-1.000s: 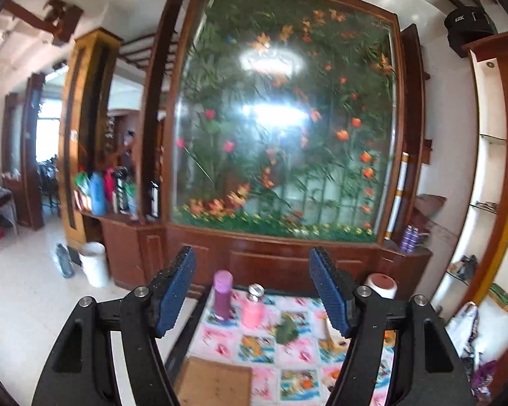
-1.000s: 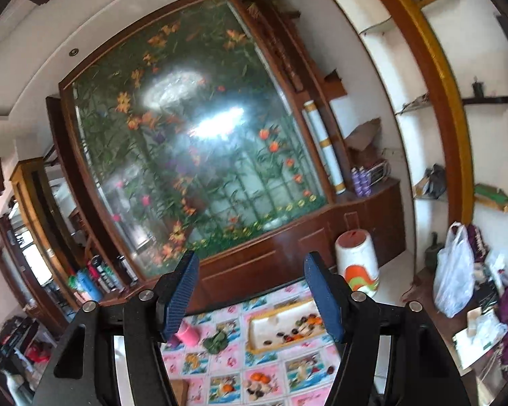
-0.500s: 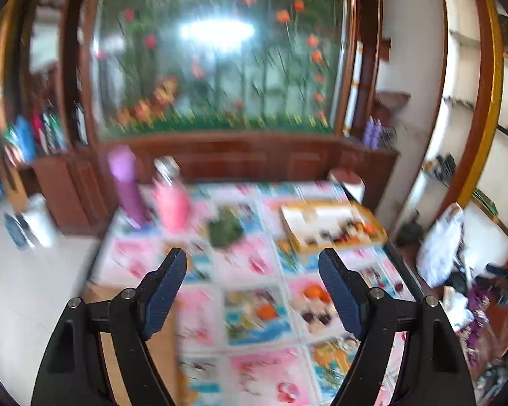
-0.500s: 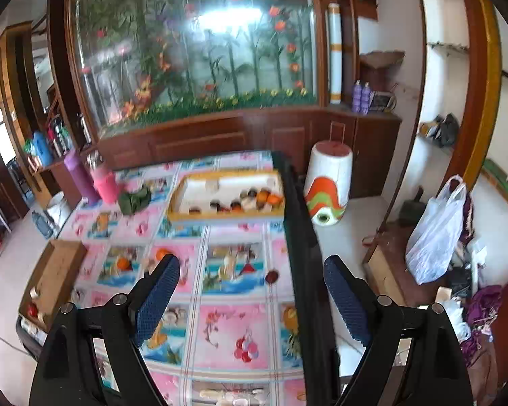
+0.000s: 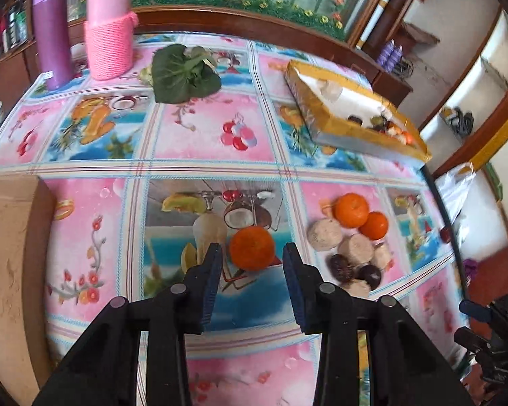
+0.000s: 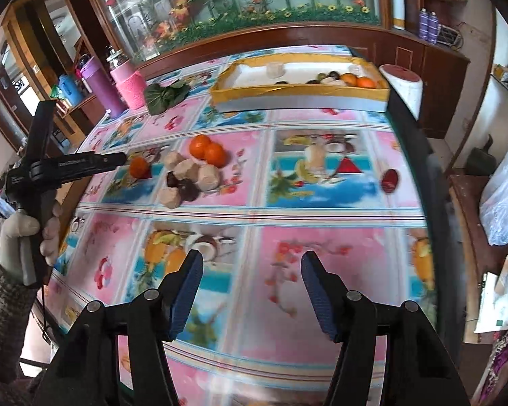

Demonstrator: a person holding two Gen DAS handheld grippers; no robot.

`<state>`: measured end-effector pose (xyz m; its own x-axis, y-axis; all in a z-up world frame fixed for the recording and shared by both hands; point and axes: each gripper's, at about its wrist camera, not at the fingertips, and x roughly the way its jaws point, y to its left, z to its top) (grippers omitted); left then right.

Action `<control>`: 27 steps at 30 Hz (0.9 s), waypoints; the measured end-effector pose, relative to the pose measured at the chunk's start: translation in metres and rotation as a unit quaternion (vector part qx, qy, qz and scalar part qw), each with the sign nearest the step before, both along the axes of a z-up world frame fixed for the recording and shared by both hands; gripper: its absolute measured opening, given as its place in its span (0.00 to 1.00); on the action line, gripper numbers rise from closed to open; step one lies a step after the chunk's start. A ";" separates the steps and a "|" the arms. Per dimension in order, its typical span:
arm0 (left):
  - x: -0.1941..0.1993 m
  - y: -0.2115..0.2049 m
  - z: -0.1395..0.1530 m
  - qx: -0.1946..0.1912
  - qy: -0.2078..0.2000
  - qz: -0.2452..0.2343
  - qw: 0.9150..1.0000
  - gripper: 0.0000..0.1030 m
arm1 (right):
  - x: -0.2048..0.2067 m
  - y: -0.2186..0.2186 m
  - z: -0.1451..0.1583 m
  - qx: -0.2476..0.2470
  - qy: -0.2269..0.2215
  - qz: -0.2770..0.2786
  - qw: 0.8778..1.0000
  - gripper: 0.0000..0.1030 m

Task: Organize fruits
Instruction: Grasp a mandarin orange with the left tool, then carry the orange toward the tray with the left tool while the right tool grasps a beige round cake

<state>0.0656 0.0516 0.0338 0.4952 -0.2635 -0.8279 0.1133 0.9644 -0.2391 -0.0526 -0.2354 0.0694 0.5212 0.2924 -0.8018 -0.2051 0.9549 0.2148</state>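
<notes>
An orange (image 5: 251,247) lies on the patterned tablecloth, just ahead of and between the tips of my open left gripper (image 5: 251,261); it also shows in the right wrist view (image 6: 139,166). To its right is a pile (image 5: 352,247) of two oranges, several tan fruits and dark ones, also in the right wrist view (image 6: 193,169). A yellow-rimmed tray (image 5: 352,132) with several fruits stands at the back right, seen too in the right wrist view (image 6: 298,96). My right gripper (image 6: 250,270) is open and empty above the table's near part. A dark red fruit (image 6: 388,178) lies near the right edge.
A pink-wrapped jar (image 5: 109,34), a purple bottle (image 5: 52,37) and a leafy green (image 5: 184,74) stand at the back left. A cardboard box (image 5: 6,270) sits at the left. The table's right edge (image 6: 420,176) drops to the floor with a white bin (image 6: 403,88).
Both grippers have tilted down from the wall panel and dropped toward the table. The left one has come up to the lone orange. Both stay open.
</notes>
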 end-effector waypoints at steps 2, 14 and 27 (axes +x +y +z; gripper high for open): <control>0.007 -0.007 -0.010 0.009 0.003 -0.027 1.000 0.34 | 0.009 0.030 -0.010 0.005 0.000 0.011 1.000 0.63; 0.003 0.015 0.002 0.022 0.003 -0.058 0.998 0.28 | 0.064 0.128 -0.050 -0.036 -0.002 -0.023 0.999 0.48; -0.091 0.076 0.050 -0.065 -0.045 0.032 0.996 0.29 | 0.070 0.128 -0.056 -0.046 -0.011 -0.048 0.998 0.44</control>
<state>-0.0252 0.1272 0.0836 0.5851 -0.3307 -0.7405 0.0786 0.9319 -0.3541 0.0178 -0.1070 0.0139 0.5614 0.1659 -0.8107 -0.1156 0.9858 0.1217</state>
